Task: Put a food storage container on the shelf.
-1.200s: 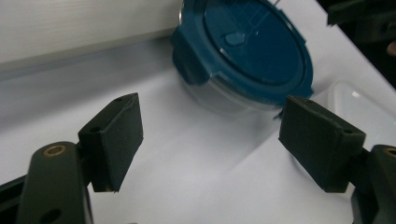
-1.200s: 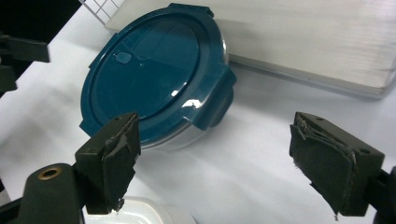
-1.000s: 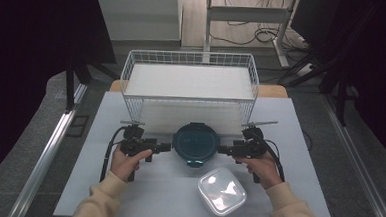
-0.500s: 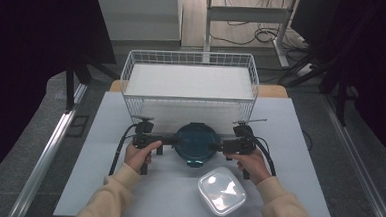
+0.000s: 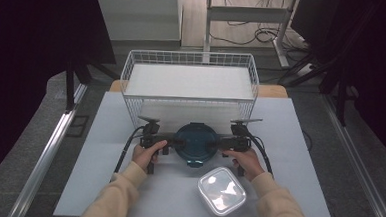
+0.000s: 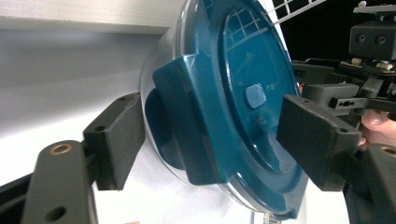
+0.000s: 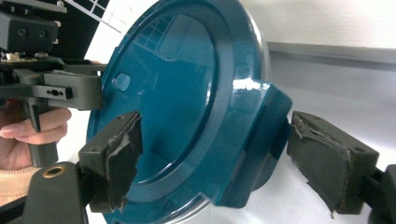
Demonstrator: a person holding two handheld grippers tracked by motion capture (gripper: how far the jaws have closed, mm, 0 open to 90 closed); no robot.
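A round teal lid (image 5: 196,143) with a clip flap on each side sits on a clear container on the white desk (image 5: 104,134), just in front of the wire basket (image 5: 190,81). A second container with a clear lid (image 5: 222,190) lies nearer the person. The left tool (image 5: 175,143) and right tool (image 5: 218,146) lie level, pointing inward at the lid from opposite sides. The left tool's jaws have just been closing; they stand wide around the left flap (image 6: 187,116), as the right tool's do around the right flap (image 7: 254,140).
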